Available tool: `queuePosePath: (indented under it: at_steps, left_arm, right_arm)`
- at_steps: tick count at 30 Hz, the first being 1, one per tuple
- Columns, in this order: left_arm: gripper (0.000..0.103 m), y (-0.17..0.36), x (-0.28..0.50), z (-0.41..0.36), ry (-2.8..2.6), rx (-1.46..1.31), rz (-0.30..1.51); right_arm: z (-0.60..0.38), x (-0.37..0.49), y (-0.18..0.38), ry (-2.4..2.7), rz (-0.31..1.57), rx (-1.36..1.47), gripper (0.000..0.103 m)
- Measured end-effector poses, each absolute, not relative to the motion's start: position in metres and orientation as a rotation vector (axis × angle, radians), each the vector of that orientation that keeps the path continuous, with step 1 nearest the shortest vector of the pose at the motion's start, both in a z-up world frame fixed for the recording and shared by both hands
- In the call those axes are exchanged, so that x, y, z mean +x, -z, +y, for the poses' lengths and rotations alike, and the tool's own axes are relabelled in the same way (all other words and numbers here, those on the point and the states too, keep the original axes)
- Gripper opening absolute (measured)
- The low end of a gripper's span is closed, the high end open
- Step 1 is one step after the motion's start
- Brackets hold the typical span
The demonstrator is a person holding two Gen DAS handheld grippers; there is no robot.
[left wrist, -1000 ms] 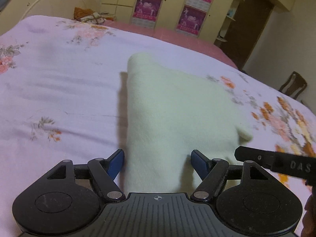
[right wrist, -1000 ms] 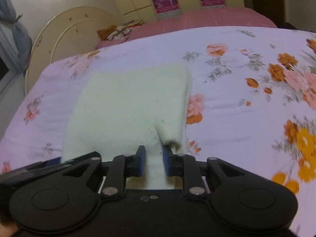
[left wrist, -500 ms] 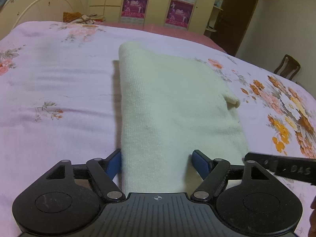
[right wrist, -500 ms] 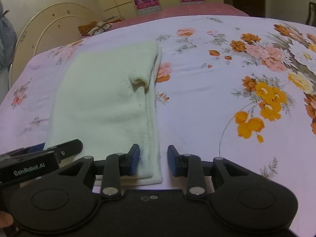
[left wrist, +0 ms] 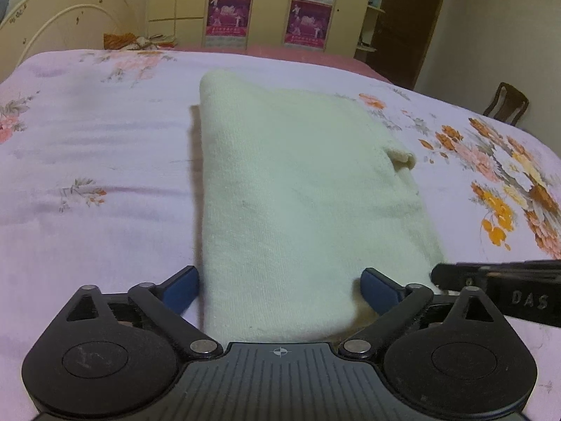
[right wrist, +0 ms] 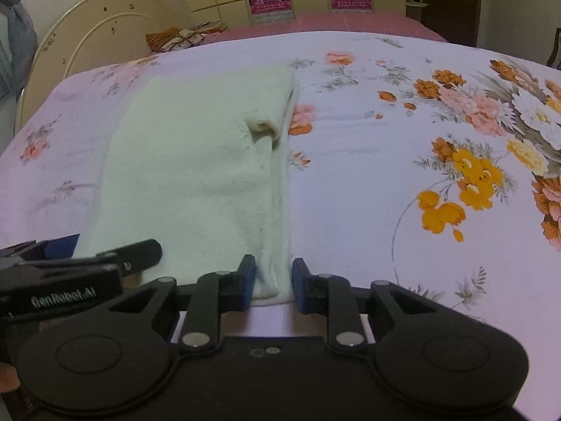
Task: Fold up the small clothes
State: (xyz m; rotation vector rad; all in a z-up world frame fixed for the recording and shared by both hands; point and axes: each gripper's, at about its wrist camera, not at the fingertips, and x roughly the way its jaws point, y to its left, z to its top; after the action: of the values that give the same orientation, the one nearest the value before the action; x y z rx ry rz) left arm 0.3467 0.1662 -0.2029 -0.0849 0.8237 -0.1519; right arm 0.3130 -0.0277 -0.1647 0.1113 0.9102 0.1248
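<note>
A cream knitted garment (left wrist: 301,189) lies folded in a long strip on the floral bedsheet (left wrist: 87,161); it also shows in the right wrist view (right wrist: 196,175). My left gripper (left wrist: 278,286) is open, its blue pads standing on either side of the garment's near end. My right gripper (right wrist: 270,282) is open a little, its pads on either side of the garment's near right corner, not pinching it. A small cuff (right wrist: 263,128) sticks up on the garment's right edge. Each gripper shows at the edge of the other's view.
The bed has a cream headboard (right wrist: 101,42) at the far left. A pile of orange cloth (right wrist: 175,37) lies beyond the bed. Wardrobes with posters (left wrist: 308,21) line the back wall. A wooden chair (left wrist: 505,103) stands at the right.
The garment was laid down flat on the bed. My right gripper let go of its corner and opened a little. Both grippers drew back toward the near end.
</note>
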Motion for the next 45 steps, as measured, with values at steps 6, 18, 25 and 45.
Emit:
queuePosePath:
  at_steps: [6, 18, 25, 45]
  left_arm:
    - [0.103, 0.204, 0.346, 0.162, 0.135, -0.091, 0.822]
    - [0.103, 0.200, 0.337, 0.161, 0.006, -0.194, 0.869]
    - [0.103, 0.199, 0.333, 0.163, 0.060, -0.188, 0.895]
    - [0.103, 0.104, 0.212, 0.140, -0.014, -0.058, 0.867]
  right_arm:
    - [-0.027, 0.312, 0.171, -0.190, 0.910, 0.095, 0.028]
    - [-0.048, 0.309, 0.168, -0.188, 0.932, 0.185, 0.019]
    - [-0.058, 0.296, 0.162, -0.192, 0.932, 0.242, 0.028]
    - [-0.086, 0.180, 0.084, -0.316, 0.833, 0.175, 0.068]
